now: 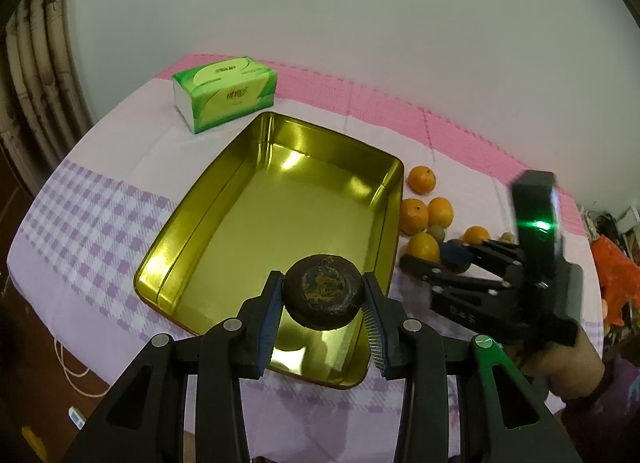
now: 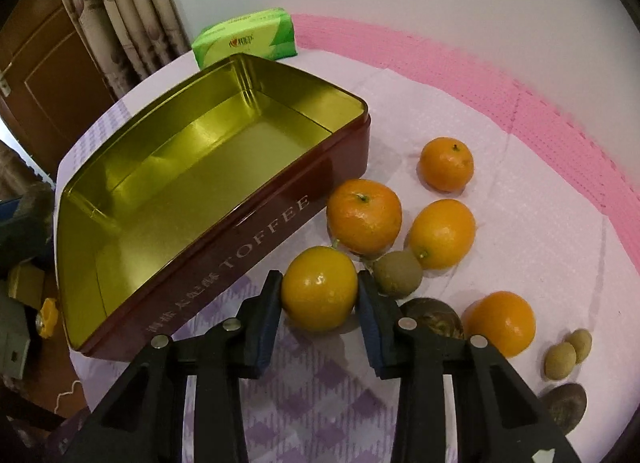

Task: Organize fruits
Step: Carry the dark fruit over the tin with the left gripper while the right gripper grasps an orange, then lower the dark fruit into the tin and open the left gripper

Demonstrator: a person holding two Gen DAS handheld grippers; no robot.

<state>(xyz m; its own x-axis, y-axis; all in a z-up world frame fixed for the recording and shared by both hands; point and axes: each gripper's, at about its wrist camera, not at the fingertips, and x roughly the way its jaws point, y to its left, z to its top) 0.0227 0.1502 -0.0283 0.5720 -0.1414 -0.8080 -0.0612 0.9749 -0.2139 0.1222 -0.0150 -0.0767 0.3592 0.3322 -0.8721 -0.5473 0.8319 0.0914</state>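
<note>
1. The left tool (image 1: pixel 323 295) is clamped on a dark round fruit (image 1: pixel 323 292), one blue pad pressed to each side of it.
2. That fruit hangs over the near end of the gold-lined tin (image 1: pixel 256 223), just inside the near rim; whether it touches the floor of the tin cannot be told.
3. Ahead of the left tool the tin's floor lies bare all the way to the far wall, with straight walls and rounded corners.
4. Beyond the tin's far corner stands a green tissue box (image 1: pixel 225 93), apart from the rim.
5. The right tool (image 2: pixel 319 295) has its fingers against both sides of a yellow-orange fruit (image 2: pixel 319 289) that sits on the surface; no gap shows at either pad, so it grips the fruit.
6. To the left of the right tool runs the tin's dark red long wall (image 2: pixel 256 239), near the gripped fruit but not touching it.
7. Just past the right finger lies a small brown-green fruit (image 2: pixel 397 273), close against it, and a dark round fruit (image 2: pixel 434 317) sits partly hidden behind that finger.
8. Ahead are three oranges (image 2: pixel 364 215), two touching and one farther off.
9. To the right lie another orange (image 2: pixel 502 323), two small tan fruits (image 2: pixel 560 361) and a dark one (image 2: pixel 566 405) near the surface's edge.
10. The checked cloth (image 2: pixel 312 395) under the right tool is bare.
</note>
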